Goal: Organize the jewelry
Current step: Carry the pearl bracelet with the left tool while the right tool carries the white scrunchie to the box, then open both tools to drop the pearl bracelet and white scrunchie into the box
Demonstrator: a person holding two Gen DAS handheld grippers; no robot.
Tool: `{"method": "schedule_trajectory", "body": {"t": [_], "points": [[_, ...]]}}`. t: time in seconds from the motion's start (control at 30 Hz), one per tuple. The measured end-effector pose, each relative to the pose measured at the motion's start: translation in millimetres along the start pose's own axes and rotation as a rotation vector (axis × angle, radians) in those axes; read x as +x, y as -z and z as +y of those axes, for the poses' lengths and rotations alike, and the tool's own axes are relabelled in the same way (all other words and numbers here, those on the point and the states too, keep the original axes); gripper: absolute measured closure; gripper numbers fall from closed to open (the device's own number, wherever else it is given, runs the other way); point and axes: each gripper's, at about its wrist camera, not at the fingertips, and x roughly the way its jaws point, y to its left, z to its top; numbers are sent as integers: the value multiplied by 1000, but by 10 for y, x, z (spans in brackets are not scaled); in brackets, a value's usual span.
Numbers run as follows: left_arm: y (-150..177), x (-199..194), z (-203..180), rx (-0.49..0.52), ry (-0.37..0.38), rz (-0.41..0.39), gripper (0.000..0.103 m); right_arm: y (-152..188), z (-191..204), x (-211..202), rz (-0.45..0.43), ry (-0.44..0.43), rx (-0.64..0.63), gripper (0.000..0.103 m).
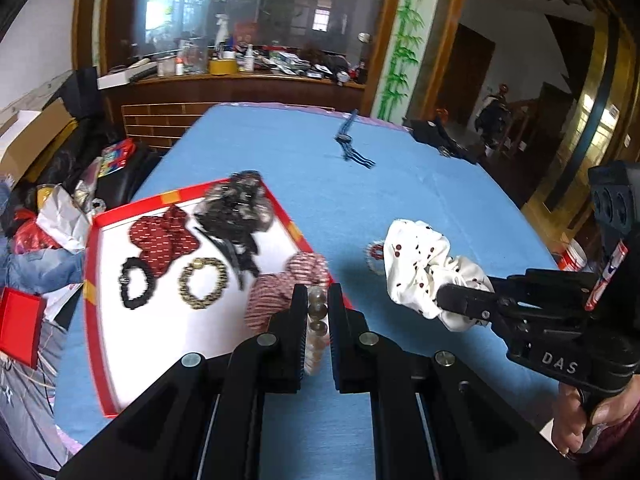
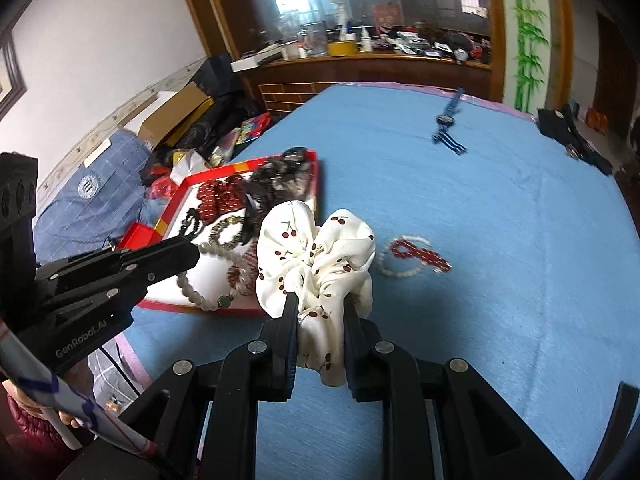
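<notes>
Holding one scrunchie (image 2: pixel 316 256), one bead bracelet (image 1: pixel 316 328).

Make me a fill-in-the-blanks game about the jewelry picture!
1. The right gripper holds a white scrunchie printed with little red ____.
2. The left gripper pinches a string of ____.
3. The tray has a ____ rim.
4. The blue watch lies on the ____ tablecloth.

Missing words: cherries, beads, red, blue

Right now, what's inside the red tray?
The red tray holds a red patterned scrunchie, a black hair tie, a gold beaded bracelet, dark scrunchies and a striped scrunchie. The left gripper hides the near corner.
</notes>
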Motion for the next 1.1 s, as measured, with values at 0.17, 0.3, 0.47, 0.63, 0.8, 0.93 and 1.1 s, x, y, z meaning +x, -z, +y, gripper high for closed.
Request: {"method": "schedule_trajectory", "body": {"t": [0.17,0.3,0.47,0.63,0.8,0.93,1.1], "points": [[46,-36,225,-31,-42,-10,94,-53,232,103,11,-36,-42,81],[106,-55,466,-72,-82,-11,94,-83,440,201,30,-67,-77,80],[202,-80,774,-129,-116,-9,94,-102,688,347,49,-93,-119,80],[285,-51,999,-170,-136,-3,94,-114,882,526,79,-107,-148,80],[368,70,1154,-202,-148,8,94,-126,1048,803,110,-107,-180,79],[426,186,1231,-209,-182,22,94,-109,1097,1099,158,-104,-186,79],[505,251,1287,-209,-209,23,93,-35,1111,1402,209,-72,-197,79]]}}
